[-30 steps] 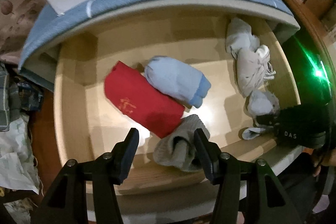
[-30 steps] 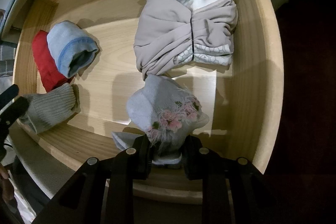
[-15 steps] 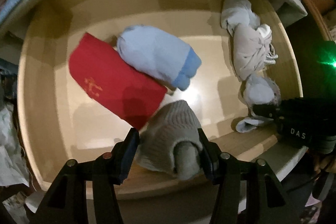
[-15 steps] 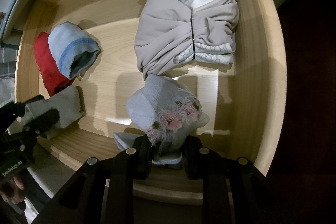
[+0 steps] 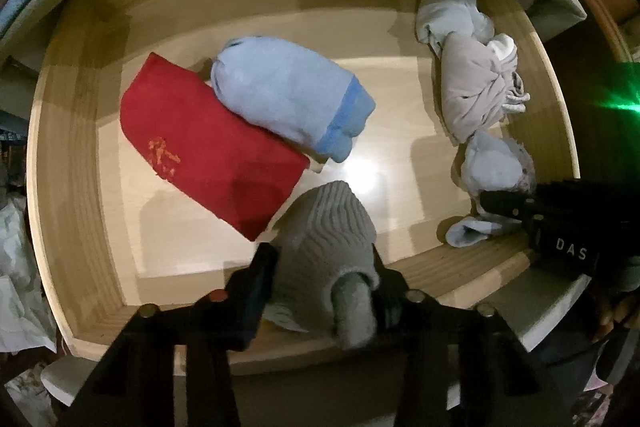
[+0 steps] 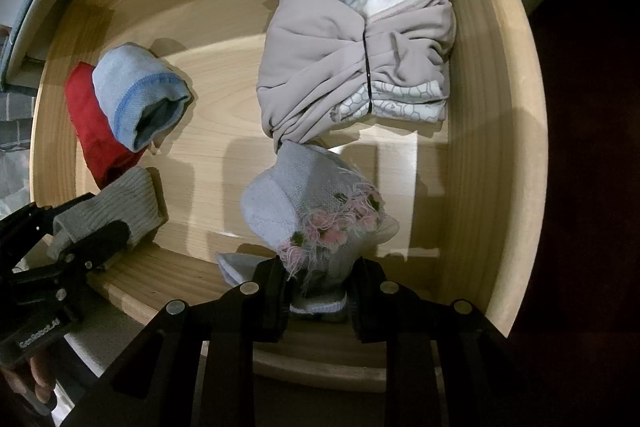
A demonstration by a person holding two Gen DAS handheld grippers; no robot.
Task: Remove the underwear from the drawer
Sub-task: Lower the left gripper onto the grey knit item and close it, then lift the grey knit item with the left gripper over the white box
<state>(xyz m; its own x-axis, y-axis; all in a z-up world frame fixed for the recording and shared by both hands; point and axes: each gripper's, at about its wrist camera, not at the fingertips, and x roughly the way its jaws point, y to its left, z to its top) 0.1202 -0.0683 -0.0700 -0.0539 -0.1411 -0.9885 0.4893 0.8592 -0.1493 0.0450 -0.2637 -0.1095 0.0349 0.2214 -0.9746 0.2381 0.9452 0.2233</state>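
Grey ribbed roll (image 5: 328, 227): lies at the drawer's (image 5: 72, 155) front edge, touching the red fold (image 5: 208, 147); easiest piece to reach from above.
Left gripper (image 5: 324, 267): points straight down, fingers either side of the grey roll, jaws closing onto it and already touching its sides, likely so it lifts as one bundle.
Right gripper (image 6: 320, 287): clamped narrow on the pale blue piece with pink trim (image 6: 316, 211), near the front right.
Left behind: light blue roll (image 5: 288, 103) on the red fold; banded grey bundle (image 6: 352, 67) at the back right.
Change: a second ago the left gripper stood wide and higher; the right has not moved.
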